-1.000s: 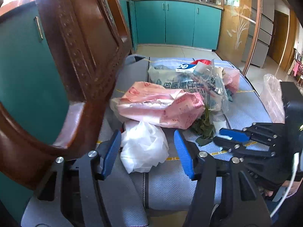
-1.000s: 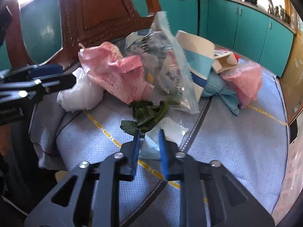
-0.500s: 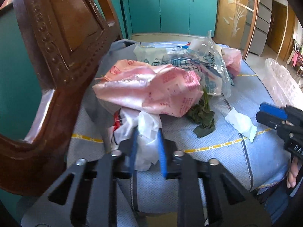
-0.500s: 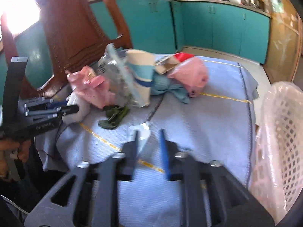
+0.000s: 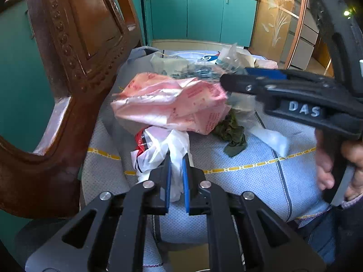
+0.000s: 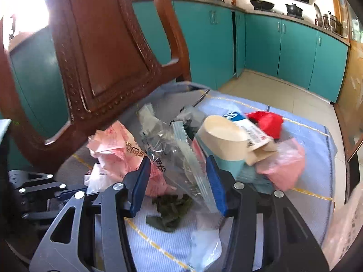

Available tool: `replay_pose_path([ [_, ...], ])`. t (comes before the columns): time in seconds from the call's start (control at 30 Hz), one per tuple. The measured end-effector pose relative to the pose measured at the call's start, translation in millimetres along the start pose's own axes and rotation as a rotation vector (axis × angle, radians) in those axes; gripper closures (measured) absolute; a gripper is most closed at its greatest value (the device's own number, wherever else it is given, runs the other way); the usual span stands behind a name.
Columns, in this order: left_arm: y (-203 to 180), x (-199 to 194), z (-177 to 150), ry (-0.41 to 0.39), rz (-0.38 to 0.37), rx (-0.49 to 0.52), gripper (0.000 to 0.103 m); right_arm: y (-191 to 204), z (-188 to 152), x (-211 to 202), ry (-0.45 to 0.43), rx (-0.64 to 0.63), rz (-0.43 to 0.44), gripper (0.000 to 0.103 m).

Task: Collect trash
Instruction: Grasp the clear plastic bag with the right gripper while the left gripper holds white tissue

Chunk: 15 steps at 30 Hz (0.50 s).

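Observation:
Trash lies heaped on a chair's blue cushion (image 5: 261, 181). My left gripper (image 5: 175, 158) is shut on a white plastic bag (image 5: 158, 149) at the heap's near edge. Behind it lie a pink bag (image 5: 172, 104) and green leaves (image 5: 231, 133). My right gripper (image 6: 179, 165) is open, its jaws on either side of a clear printed bag (image 6: 177, 149). It also shows in the left wrist view (image 5: 233, 77), above the heap. A paper cup (image 6: 222, 140), a carton (image 6: 249, 131) and a red scrap (image 6: 267, 120) lie beyond. A white tissue (image 6: 204, 247) lies below my right gripper.
The carved wooden chair back (image 5: 74, 52) rises close on the left. Teal kitchen cabinets (image 6: 283, 43) line the far wall. A pale plastic bag (image 6: 347, 222) shows at the right edge of the right wrist view.
My left gripper closed on the white bag and has lifted it slightly. My right gripper let go of the white tissue, opened, and moved left over the clear bag.

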<state>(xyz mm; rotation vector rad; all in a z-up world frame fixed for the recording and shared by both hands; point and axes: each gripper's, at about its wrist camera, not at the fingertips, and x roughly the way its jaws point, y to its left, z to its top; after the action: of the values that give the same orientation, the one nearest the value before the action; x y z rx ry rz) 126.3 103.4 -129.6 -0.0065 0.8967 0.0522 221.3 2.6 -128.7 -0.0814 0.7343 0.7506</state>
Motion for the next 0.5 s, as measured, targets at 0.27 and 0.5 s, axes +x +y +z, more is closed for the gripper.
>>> replay_pose_path([
  [0.27,-4,5,1,0.003,-0.027,-0.011,0.073,-3,-19,-36,-0.046,0.006,-0.033,0.078],
  [0.5,-4,-15,0,-0.038,-0.004,-0.007,0.094,-15,-34,-91,-0.151,0.044,-0.087,0.080],
])
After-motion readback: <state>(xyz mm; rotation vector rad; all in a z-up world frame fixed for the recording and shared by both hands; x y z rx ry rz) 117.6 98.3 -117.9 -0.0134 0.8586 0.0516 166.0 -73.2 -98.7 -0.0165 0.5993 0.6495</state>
